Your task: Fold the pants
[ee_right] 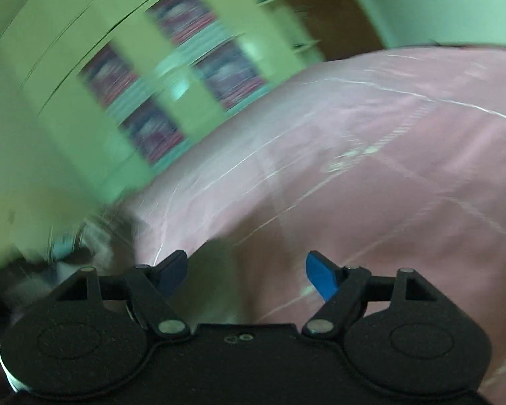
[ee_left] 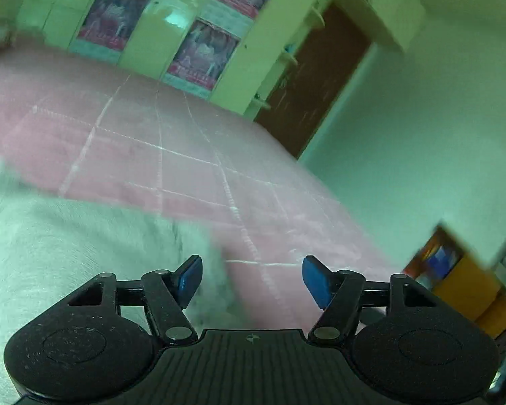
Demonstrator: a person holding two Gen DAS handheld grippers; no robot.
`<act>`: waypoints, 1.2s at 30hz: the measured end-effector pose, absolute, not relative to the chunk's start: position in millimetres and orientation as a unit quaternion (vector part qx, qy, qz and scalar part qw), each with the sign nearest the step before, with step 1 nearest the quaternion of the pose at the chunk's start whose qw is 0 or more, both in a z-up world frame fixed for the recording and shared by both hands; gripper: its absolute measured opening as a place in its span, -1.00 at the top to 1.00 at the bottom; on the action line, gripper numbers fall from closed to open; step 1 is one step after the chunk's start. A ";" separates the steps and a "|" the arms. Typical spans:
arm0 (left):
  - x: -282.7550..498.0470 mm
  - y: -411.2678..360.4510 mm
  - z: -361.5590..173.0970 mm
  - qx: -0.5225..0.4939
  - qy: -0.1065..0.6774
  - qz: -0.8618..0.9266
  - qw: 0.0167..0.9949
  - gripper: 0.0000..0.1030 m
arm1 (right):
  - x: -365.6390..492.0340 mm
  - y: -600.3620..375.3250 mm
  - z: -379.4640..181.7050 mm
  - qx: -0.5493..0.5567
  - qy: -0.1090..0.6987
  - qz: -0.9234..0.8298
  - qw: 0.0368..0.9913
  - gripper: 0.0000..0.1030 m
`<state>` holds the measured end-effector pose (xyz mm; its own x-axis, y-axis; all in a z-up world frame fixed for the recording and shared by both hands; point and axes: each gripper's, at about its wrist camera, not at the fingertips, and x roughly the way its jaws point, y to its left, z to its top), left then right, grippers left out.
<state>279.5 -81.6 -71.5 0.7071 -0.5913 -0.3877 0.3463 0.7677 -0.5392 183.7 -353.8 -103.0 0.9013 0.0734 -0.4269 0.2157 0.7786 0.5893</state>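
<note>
pants [ee_left: 67, 253]: pale grey, blurred, on pink bedspread [ee_left: 185, 141] | 2 tools released, empty

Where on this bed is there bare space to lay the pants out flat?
The pink bedspread is bare from the pale pants at lower left up to the green wardrobe and across to the brown door. The only occupied stretch is the pants' own corner, beside the left claw.
</note>
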 end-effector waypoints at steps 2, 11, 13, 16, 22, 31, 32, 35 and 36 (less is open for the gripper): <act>266.2 -65.0 -70.9 -0.217 0.268 -0.229 0.910 -0.49 | 182.2 -362.2 -106.7 0.343 0.223 -0.030 0.912 -0.39; 183.9 108.2 -86.9 -0.221 0.275 -0.049 0.934 -0.49 | 227.5 -314.1 -140.3 0.439 0.308 0.117 0.836 -0.27; 161.1 127.6 -94.8 -0.208 0.281 -0.033 0.936 -0.49 | 235.5 -301.8 -144.9 0.437 0.324 0.124 0.830 -0.27; 134.3 129.9 -110.1 -0.176 0.297 -0.036 0.938 -0.49 | 247.1 -295.7 -151.6 0.432 0.354 0.106 0.823 -0.23; 145.9 91.3 -113.8 -0.103 0.331 -0.092 0.933 -0.49 | 258.5 -278.3 -154.3 0.439 0.382 0.099 0.807 -0.25; 159.7 91.8 -134.2 -0.125 0.333 -0.032 0.934 -0.50 | 268.6 -250.2 -113.5 0.359 0.366 0.079 0.855 0.40; 155.9 93.0 -134.6 -0.122 0.332 -0.018 0.935 -0.51 | 263.1 -244.2 -94.6 0.343 0.340 0.100 0.870 0.44; 155.3 99.1 -135.7 -0.152 0.326 -0.019 0.933 -0.52 | 242.0 -243.2 -53.5 0.336 0.264 0.134 0.894 0.59; 154.1 98.5 -135.2 -0.154 0.326 -0.020 0.932 -0.52 | 234.9 -247.6 -48.0 0.339 0.247 0.134 0.898 0.59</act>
